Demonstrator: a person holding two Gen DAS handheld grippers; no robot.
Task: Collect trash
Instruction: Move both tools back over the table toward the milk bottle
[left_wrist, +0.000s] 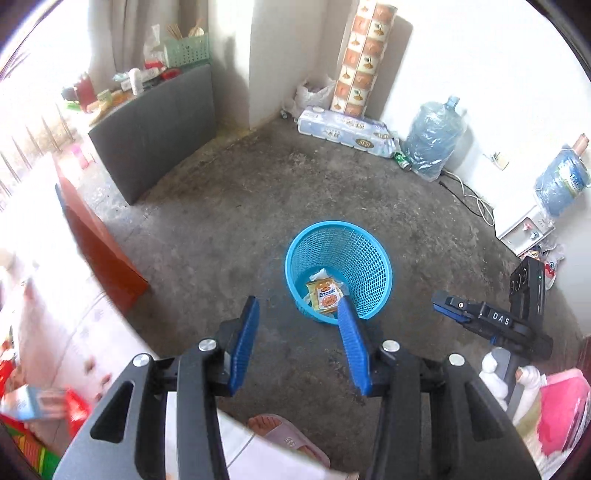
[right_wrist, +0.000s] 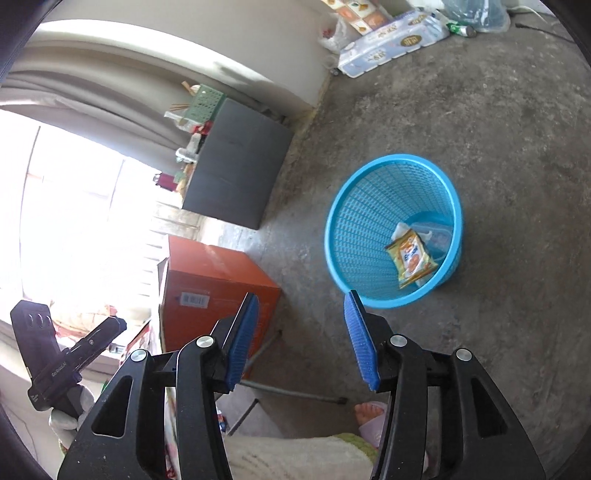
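Both drops look done: a yellow snack wrapper (right_wrist: 412, 257) lies with crumpled white paper (left_wrist: 320, 275) at the bottom of the blue basket (right_wrist: 369, 221) on the concrete floor (left_wrist: 236, 229). The left hand-held gripper (left_wrist: 297, 314) and right hand-held gripper (right_wrist: 301, 302) stand part open, empty, near the basket. Next calls for finding more litter, perhaps at the cluttered left.
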